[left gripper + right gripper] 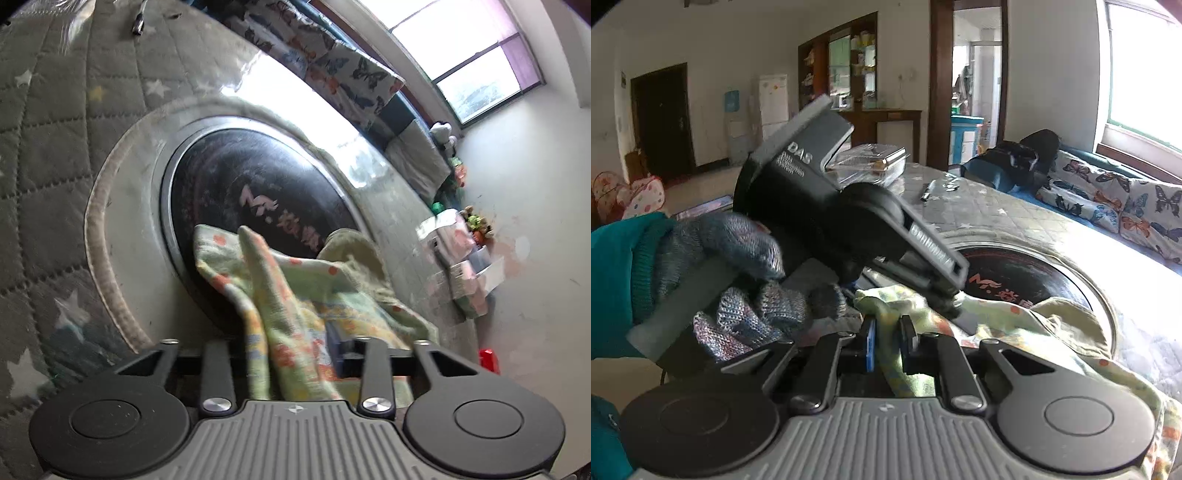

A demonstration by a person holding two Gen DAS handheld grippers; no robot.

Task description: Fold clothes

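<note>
Clearly, a pale green terry-like garment [291, 295] printed with orange dots and yellow patches is seen bunched and creased at the near edge of a round black glossy plate [255, 206], which is ringed in brushed metal and bears pale lettering. This plate is set into a table covered by a grey quilted cloth [48, 155] stitched in diamonds and scattered with white stars; a clear plastic film lies over the cloth and throws back the window light.

A fold of the garment is clamped between the flat pads of the right gripper [888, 343], whose jaws are drawn close together on the cloth; one pad shows a blue face. More of the soft fabric trails off to the right over the gripper's black disc-shaped housing.

The left gripper [291, 354] is closed on another fold of the same garment, the cloth passing between its black linkage bars and over its ribbed grey body. From the right wrist view, that tool's angular grey and black body is seen held in a hand in a knitted, blue-grey mottled glove [746, 273] with a teal ribbed sleeve cuff [624, 266].

Beyond the table, a bench cushion in butterfly-printed fabric [1115, 199] runs beneath a bright window, and a clear lidded plastic box [875, 162] rests at the table's far end.
</note>
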